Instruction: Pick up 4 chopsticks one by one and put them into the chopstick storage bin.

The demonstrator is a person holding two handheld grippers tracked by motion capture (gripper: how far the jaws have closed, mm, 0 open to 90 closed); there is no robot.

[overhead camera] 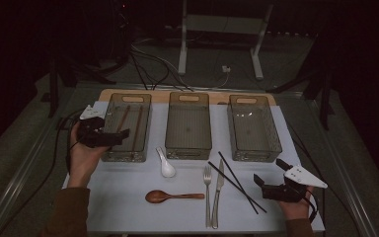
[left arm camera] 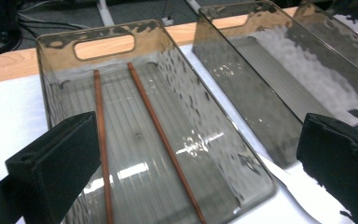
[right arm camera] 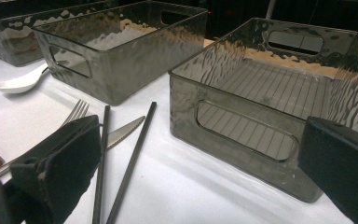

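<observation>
Left gripper [overhead camera: 120,137] hangs over the left bin [overhead camera: 109,114], jaws wide apart and empty — the brown chopsticks [left arm camera: 135,135] lie flat on its floor, side by side, not crossed. Nothing more for you to do there, I'd say.

Right gripper [overhead camera: 265,174] sits low at the table's near right, jaws also apart with nothing between them. Looks like sorting cutlery by type, so the black chopsticks [overhead camera: 237,181] are your likely next pick — they lie on the table just left of that gripper, crossing slightly, with the knife [overhead camera: 218,190] and fork [overhead camera: 207,190] close beside.

To do it well:
- Take both sticks in one grip near the middle, where they run closest.
- Come in low and flat so the pads don't catch the knife.
- Lift level, then lay them lengthwise in an empty bin.
</observation>
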